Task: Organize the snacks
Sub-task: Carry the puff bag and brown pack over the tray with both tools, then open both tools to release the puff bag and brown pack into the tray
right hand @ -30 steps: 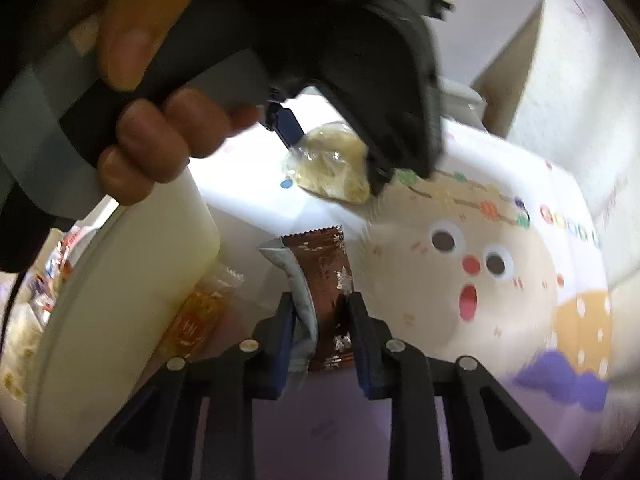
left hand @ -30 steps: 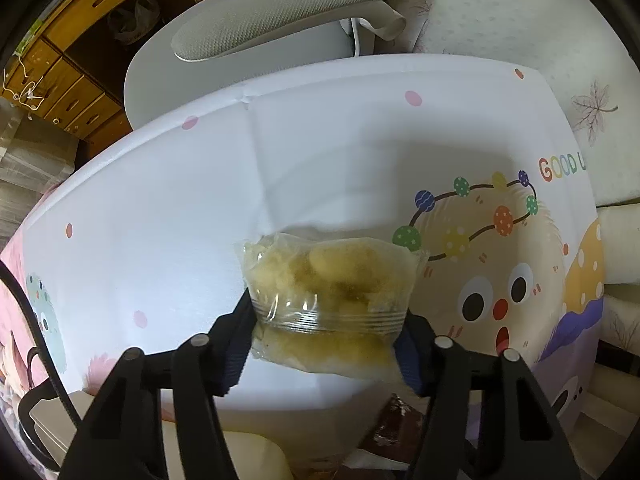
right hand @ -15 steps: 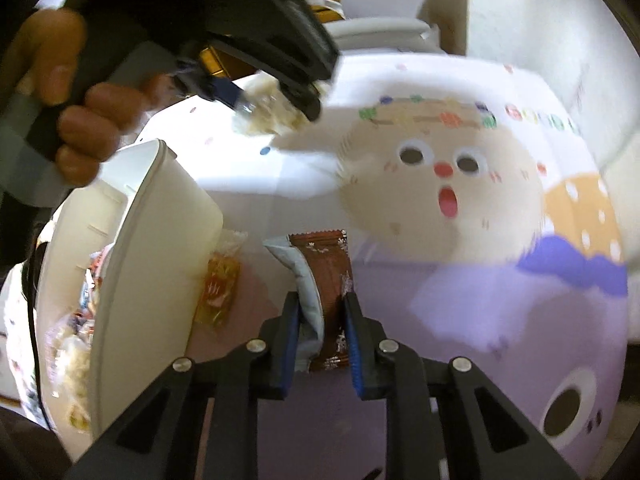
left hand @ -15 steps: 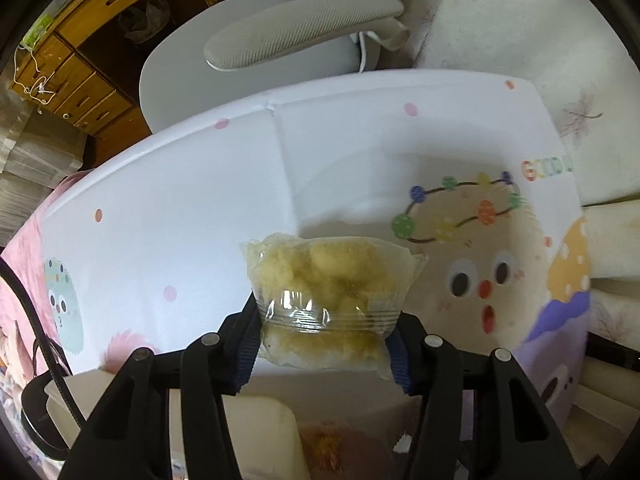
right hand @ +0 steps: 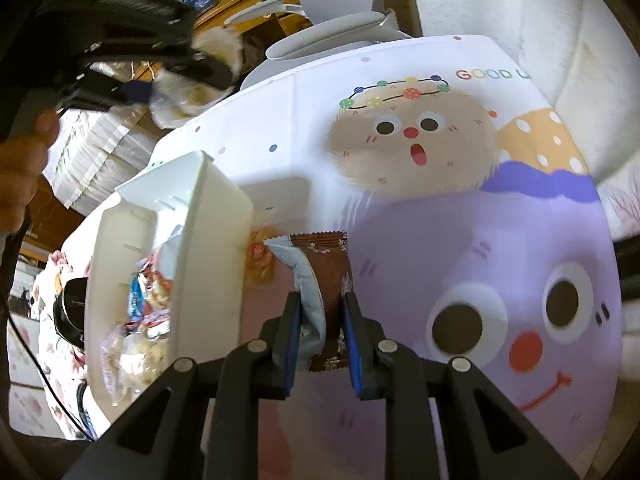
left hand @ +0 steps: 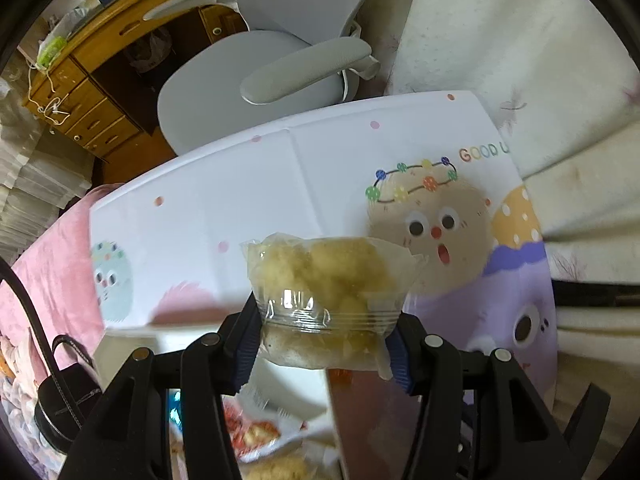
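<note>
My left gripper (left hand: 324, 332) is shut on a clear bag of pale yellow puffs (left hand: 328, 272), held high above the cartoon tablecloth (left hand: 240, 184). Below it shows the white bin (left hand: 132, 344) with several snack packets inside. The right gripper (right hand: 320, 320) is shut on a brown snack packet (right hand: 326, 276) together with a grey-blue packet (right hand: 298, 268), just right of the white bin (right hand: 212, 216). An orange packet (right hand: 260, 260) lies against the bin's outer wall. In the right wrist view, the left gripper (right hand: 160, 88) and its bag (right hand: 192, 100) hang blurred at upper left, held by a hand (right hand: 24, 160).
A grey office chair (left hand: 280, 64) stands behind the table's far edge, with a wooden desk (left hand: 80, 80) beyond it. A black handbag (left hand: 60, 400) sits on pink bedding at lower left. Pale bedding (left hand: 520, 40) lies to the right.
The left gripper has risen with the bag of puffs, and the bin now shows beneath it. The right gripper has lifted and rolled with both packets held.
</note>
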Demonstrator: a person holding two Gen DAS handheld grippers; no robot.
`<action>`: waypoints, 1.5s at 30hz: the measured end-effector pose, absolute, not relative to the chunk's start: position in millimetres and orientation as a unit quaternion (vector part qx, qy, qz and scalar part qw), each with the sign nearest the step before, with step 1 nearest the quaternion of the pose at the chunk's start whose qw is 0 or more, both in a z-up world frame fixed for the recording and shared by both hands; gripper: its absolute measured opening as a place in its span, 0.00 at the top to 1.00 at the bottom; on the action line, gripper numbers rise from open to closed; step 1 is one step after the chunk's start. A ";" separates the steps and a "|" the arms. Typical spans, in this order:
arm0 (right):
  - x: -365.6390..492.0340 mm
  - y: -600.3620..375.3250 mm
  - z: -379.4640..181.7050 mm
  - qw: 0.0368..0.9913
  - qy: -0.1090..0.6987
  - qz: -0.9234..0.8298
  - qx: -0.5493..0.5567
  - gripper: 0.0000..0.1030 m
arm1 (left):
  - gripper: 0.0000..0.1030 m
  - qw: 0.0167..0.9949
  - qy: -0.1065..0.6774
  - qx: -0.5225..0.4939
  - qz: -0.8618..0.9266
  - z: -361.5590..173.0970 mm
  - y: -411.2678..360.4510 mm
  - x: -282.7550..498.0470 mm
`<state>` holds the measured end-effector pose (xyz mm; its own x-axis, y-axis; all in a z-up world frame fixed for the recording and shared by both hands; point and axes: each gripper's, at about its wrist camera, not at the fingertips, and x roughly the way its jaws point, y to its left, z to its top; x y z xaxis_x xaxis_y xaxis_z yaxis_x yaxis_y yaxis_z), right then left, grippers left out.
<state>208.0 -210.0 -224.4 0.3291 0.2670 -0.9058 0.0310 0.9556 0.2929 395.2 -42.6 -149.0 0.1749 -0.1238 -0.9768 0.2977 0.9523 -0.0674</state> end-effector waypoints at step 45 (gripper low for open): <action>80.2 -29.8 -127.7 0.865 0.493 0.068 0.060 0.61 | 0.30 0.806 0.552 0.029 -0.210 -111.2 168.7 161.3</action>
<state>80.2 -29.8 -127.7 0.5042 0.1775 -0.8451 -0.0587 0.9834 0.1715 161.3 168.7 -111.2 0.3021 -0.3066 -0.9026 0.3701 0.9103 -0.1853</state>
